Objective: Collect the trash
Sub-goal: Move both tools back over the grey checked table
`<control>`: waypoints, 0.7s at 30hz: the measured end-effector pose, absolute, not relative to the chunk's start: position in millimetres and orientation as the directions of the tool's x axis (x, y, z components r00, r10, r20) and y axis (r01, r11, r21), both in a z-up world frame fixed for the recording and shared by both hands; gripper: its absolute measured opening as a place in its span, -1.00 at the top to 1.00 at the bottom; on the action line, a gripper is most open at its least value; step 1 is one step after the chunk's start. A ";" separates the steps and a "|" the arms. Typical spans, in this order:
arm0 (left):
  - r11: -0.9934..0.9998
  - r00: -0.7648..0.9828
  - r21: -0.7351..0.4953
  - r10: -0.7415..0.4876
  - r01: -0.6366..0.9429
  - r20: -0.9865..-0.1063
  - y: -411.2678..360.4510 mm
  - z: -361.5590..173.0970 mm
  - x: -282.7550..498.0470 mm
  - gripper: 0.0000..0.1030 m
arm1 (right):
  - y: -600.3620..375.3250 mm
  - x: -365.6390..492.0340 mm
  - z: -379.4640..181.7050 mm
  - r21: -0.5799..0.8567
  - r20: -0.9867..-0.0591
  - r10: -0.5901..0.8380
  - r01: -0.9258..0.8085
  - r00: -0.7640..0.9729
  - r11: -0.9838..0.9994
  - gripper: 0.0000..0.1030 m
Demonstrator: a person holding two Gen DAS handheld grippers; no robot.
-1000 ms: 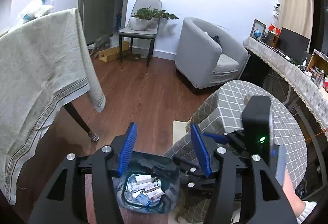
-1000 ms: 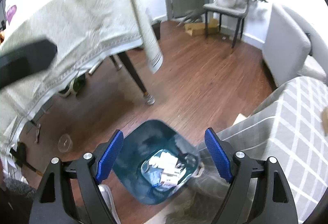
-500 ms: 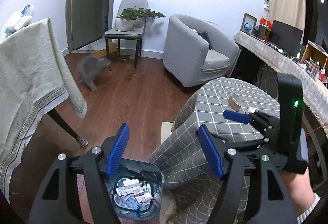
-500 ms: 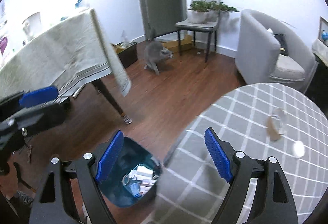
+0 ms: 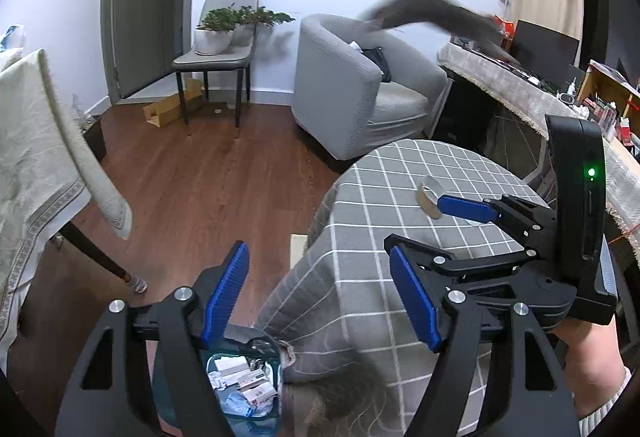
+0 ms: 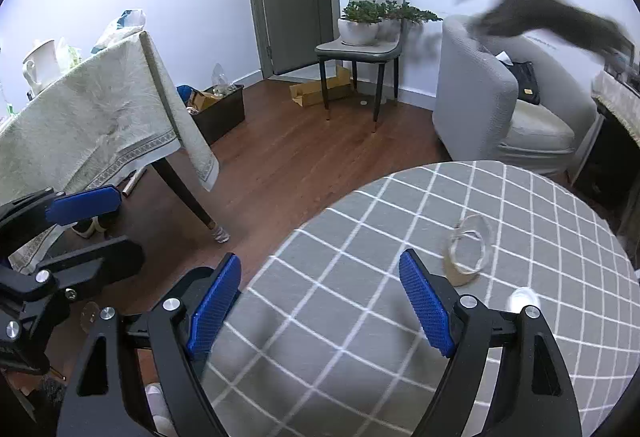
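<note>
Both your tools are apart and empty, the left tool just opened. The tape roll stands on edge on the bench ahead of the right tool; nudge it and it may roll off.

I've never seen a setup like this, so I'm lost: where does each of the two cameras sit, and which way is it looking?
Left wrist view: sits on the left gripper, looking down over the bin and checked table; the right gripper and a forearm show.
Right wrist view: sits on the right gripper, looking across the checked table; the left gripper shows.
Both share the tape roll, armchair, plant chair and leaping cat.
</note>
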State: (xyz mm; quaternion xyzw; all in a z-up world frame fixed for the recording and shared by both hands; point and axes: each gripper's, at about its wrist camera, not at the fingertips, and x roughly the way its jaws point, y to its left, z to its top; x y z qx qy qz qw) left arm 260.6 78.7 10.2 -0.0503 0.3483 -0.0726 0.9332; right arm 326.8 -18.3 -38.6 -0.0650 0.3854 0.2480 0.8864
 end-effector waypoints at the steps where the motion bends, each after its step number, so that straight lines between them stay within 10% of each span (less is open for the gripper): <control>1: 0.984 0.743 -0.144 -0.174 0.106 -0.646 75.5 8.9 263.5 -0.46 | -21.1 328.3 -38.7 0.072 -0.718 0.385 -0.488 0.580 0.870 -0.55; 21: 0.976 0.708 -0.136 -0.217 0.170 -0.672 13.2 -9.1 313.4 -0.47 | -104.3 364.4 -51.4 0.022 -0.753 0.279 -0.401 0.596 0.916 -0.24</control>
